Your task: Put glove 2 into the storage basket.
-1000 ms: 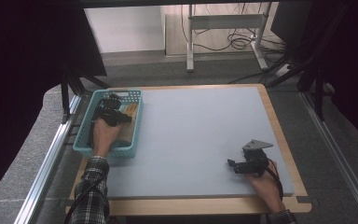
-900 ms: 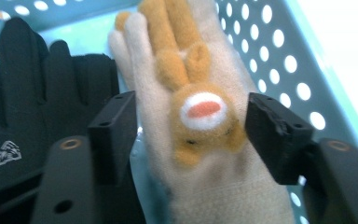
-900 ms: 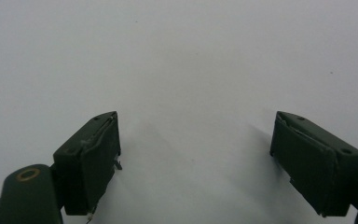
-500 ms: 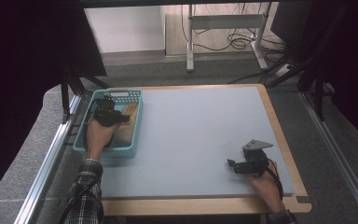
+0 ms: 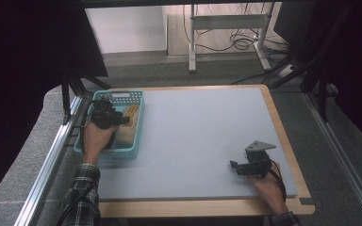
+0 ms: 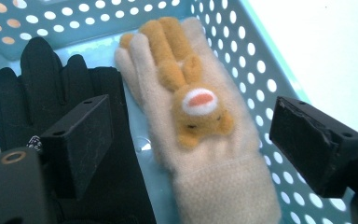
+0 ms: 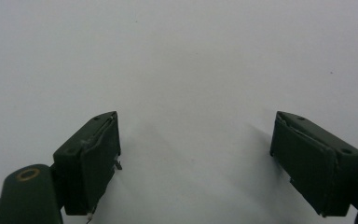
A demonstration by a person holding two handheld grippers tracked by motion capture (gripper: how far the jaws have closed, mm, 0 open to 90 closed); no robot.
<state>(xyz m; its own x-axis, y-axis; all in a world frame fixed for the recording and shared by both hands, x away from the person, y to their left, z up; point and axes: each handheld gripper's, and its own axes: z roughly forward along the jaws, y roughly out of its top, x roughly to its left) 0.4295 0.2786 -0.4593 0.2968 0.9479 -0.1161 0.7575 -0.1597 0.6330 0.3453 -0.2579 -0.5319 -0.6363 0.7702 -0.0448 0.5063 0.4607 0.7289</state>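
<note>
The worktop [image 5: 202,136] has a pale grey-blue surface edged with a light wood border and stands on dark grey carpeted floor [image 5: 339,141]. Metal rails [image 5: 47,165] run along the floor on both sides of it. Black curtains [image 5: 23,70] close in the left and right sides, leaving those edges in deep shadow. Beyond the far edge, a white wall panel [image 5: 127,28] stands at the left, and beside it a white metal table frame [image 5: 226,28] stands on a lighter floor, with black cables [image 5: 238,42] lying tangled beneath it
</note>
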